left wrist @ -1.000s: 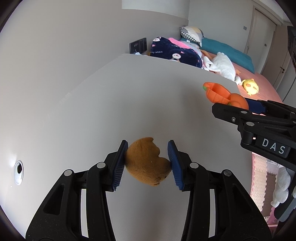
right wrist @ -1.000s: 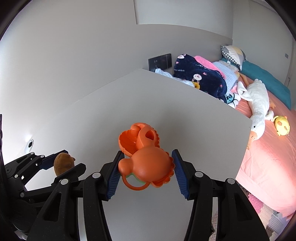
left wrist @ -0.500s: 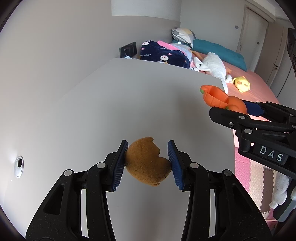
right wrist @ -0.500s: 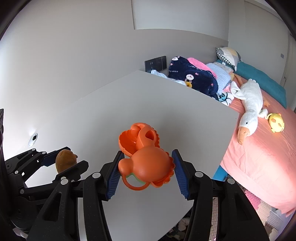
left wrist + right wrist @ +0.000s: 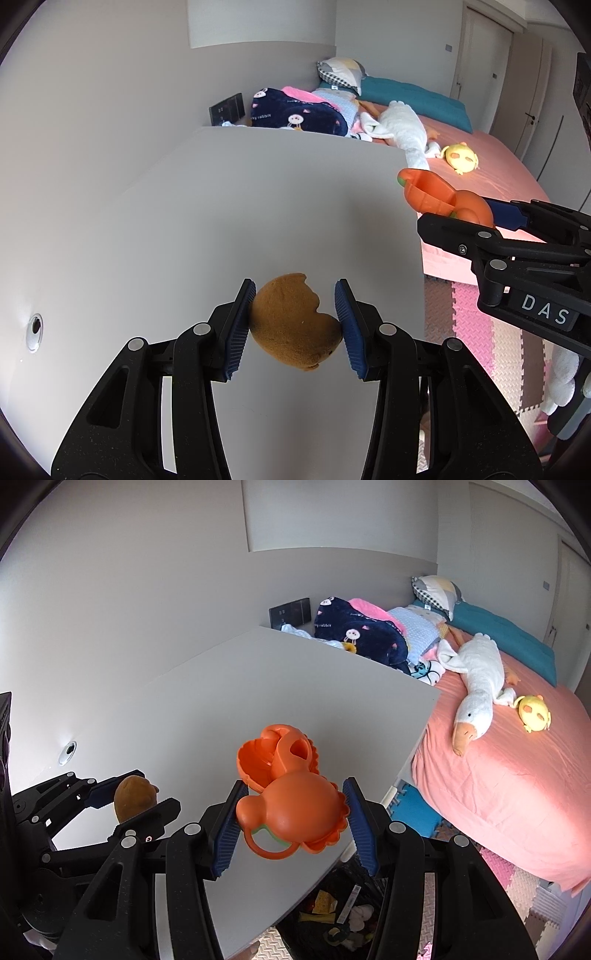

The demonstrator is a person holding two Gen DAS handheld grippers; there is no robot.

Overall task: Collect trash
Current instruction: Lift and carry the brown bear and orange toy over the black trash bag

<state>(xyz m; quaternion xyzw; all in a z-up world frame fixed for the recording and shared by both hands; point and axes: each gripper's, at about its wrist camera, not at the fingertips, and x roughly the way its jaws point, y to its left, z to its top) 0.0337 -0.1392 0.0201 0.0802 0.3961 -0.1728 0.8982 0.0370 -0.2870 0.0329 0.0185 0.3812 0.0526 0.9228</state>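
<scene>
Here, both grippers are loaded above a plain white tabletop [image 5: 221, 221]. The left gripper [image 5: 295, 328] has its blue-padded jaws partly closed on a brown, fuzzy, egg-shaped lump with a jagged bite out of its top [image 5: 291, 325]. The right gripper [image 5: 293, 819] has its jaws set a little wider, clamped on a glossy orange plastic toy with scalloped edges and a ring handle [image 5: 291, 805].

Picking up looks done; dropping off remains. A dark bin holding scraps [image 5: 340, 912] sits on the floor below the table's near edge, mostly hidden by the tabletop and gripper. Its contents are too small to identify.
</scene>
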